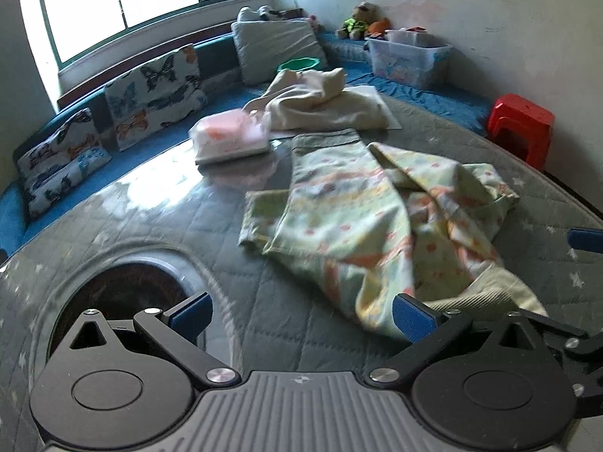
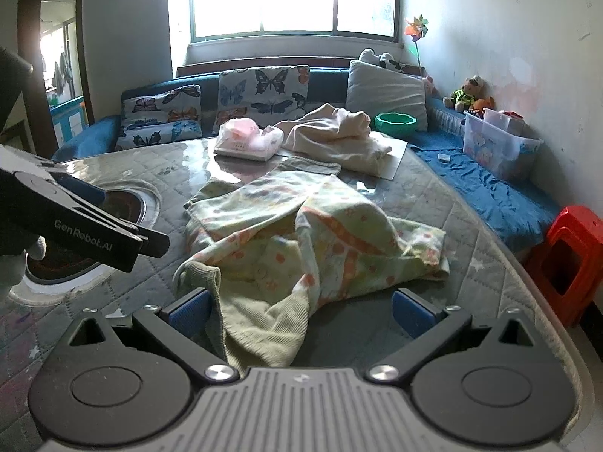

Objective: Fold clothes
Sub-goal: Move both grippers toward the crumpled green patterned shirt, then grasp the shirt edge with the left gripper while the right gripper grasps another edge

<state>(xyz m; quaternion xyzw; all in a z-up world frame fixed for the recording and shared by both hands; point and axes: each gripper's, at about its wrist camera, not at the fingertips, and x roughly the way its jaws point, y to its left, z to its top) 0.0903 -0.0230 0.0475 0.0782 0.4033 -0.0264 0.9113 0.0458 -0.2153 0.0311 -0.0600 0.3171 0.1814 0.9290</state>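
The patterned garment (image 2: pixel 301 241), pale green with orange and pink print, lies crumpled on the quilted grey table (image 2: pixel 471 233); its ribbed hem falls between the jaws of the right gripper (image 2: pixel 301 314), draping against the inner face of the left-hand blue pad (image 2: pixel 188 314) and stopping short of the right-hand one; those jaws stand wide apart and clamp nothing; in the left wrist view the same garment (image 1: pixel 350 218) spreads ahead and to the right of the left gripper (image 1: pixel 301 318), its near edge lying at the right-hand blue pad (image 1: pixel 412 320), whether touching it I cannot tell; the left-hand pad (image 1: pixel 192 312) sits over bare table; these jaws too are spread wide and hold nothing; the tip of the right gripper shows at the far right edge of that view, just beyond the garment.

Past the garment, further out from both sets of jaws, a cream cloth (image 2: pixel 339 135) is heaped on a flat white board; beside it, left of it from the right gripper, rests a white basket with pink contents (image 2: pixel 248 139); a round dark opening (image 1: pixel 120 301) in the table lies just ahead of the left gripper's left-hand pad; beyond the table run a blue bench with butterfly cushions (image 2: pixel 260 90), a green bowl (image 2: pixel 395 122), a clear storage box (image 2: pixel 497 150) and a red stool (image 2: pixel 569 260) off to the right.
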